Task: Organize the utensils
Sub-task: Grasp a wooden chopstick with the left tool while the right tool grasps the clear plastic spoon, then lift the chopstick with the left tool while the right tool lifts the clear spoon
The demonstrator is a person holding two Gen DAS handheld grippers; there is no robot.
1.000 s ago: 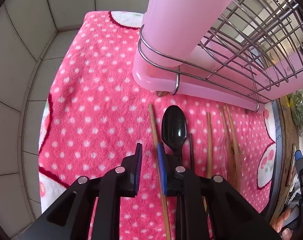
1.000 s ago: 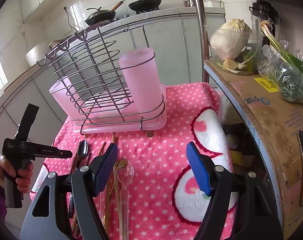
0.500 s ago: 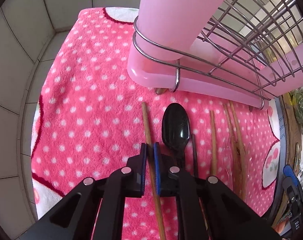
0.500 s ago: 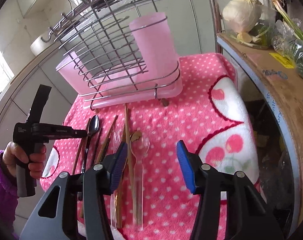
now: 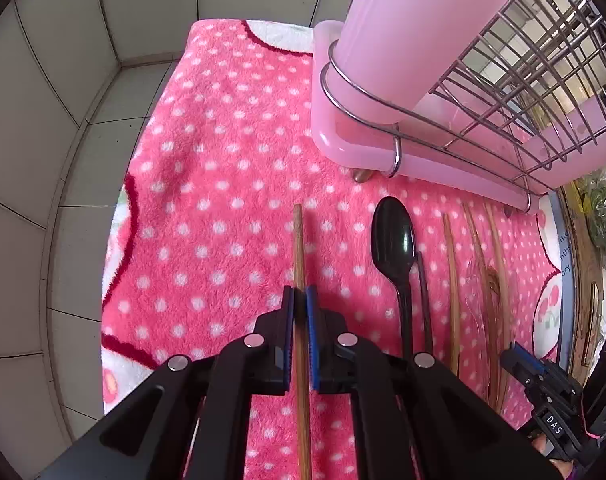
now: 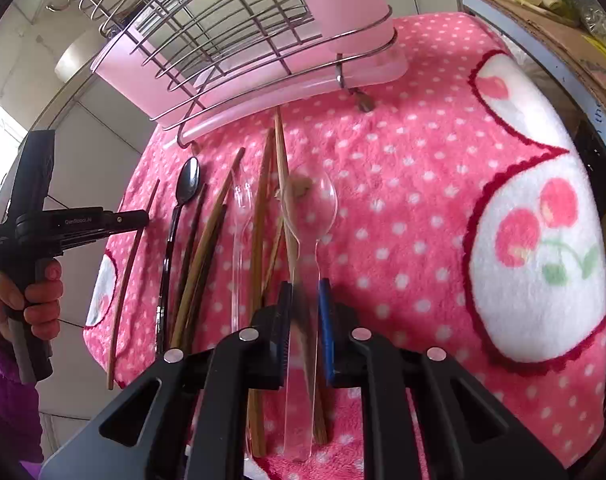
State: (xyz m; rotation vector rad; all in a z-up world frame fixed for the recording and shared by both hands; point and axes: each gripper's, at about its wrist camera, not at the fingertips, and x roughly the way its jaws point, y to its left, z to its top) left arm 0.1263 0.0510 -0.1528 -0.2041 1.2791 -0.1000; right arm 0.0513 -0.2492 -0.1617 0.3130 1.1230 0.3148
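Utensils lie in a row on a pink polka-dot towel (image 5: 231, 184) in front of a wire rack with a pink cup (image 5: 399, 32). My left gripper (image 5: 300, 296) is shut on a wooden chopstick (image 5: 299, 240) at the left end of the row. A black spoon (image 5: 395, 240) lies just to its right. In the right wrist view, my right gripper (image 6: 305, 292) straddles the handle of a clear plastic spoon (image 6: 311, 204); its jaws stand narrowly apart around the handle. Several wooden chopsticks (image 6: 259, 208) lie left of it.
The wire rack (image 6: 223, 20) on its pink tray (image 5: 423, 160) stands behind the utensils. Tiled wall (image 5: 63, 120) is at the left. A cardboard box (image 6: 543, 20) with vegetables is at the right. The left gripper also shows in the right wrist view (image 6: 83, 222).
My left gripper closed on the chopstick. My right gripper moved down over the clear spoon and its jaws narrowed around the handle.
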